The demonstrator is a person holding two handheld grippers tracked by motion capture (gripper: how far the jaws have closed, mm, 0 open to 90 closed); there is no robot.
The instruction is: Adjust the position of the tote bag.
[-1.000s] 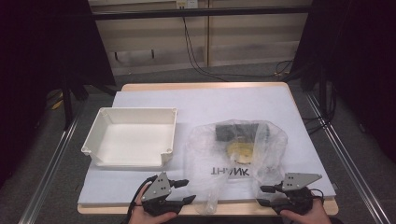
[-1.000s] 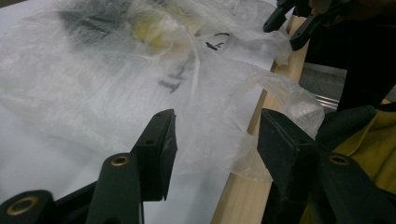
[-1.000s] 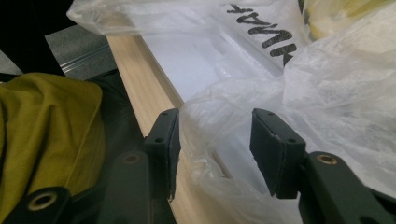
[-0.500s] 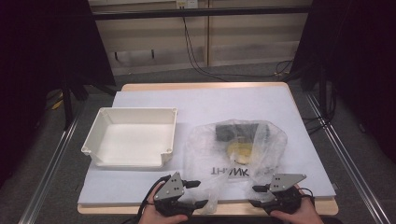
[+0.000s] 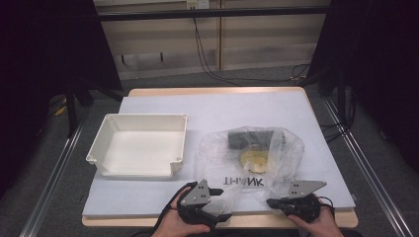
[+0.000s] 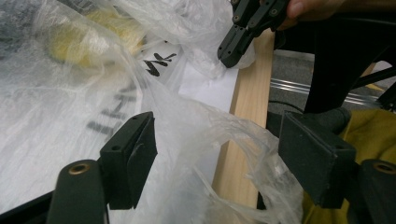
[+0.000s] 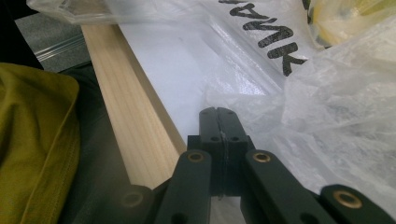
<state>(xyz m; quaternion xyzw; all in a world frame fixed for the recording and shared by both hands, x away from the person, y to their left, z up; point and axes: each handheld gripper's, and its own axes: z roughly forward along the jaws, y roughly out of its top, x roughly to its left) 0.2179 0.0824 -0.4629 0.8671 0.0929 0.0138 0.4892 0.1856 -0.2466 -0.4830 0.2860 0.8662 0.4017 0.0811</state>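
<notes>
We see a clear crinkled plastic bag printed with black letters lying on the white-covered bench, its mouth at the near edge, beside an empty white plastic tub. Our left claw is spread around a bag handle; our right claw is pressed together, seemingly pinching the film. We judge closing left firmly, then parting both slowly, opens it best.

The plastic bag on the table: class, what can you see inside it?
Through the plastic bag, a round yellow item and a dark blocky object show. The crinkled film blurs them, so neither can be identified, and anything beneath them is covered.
</notes>
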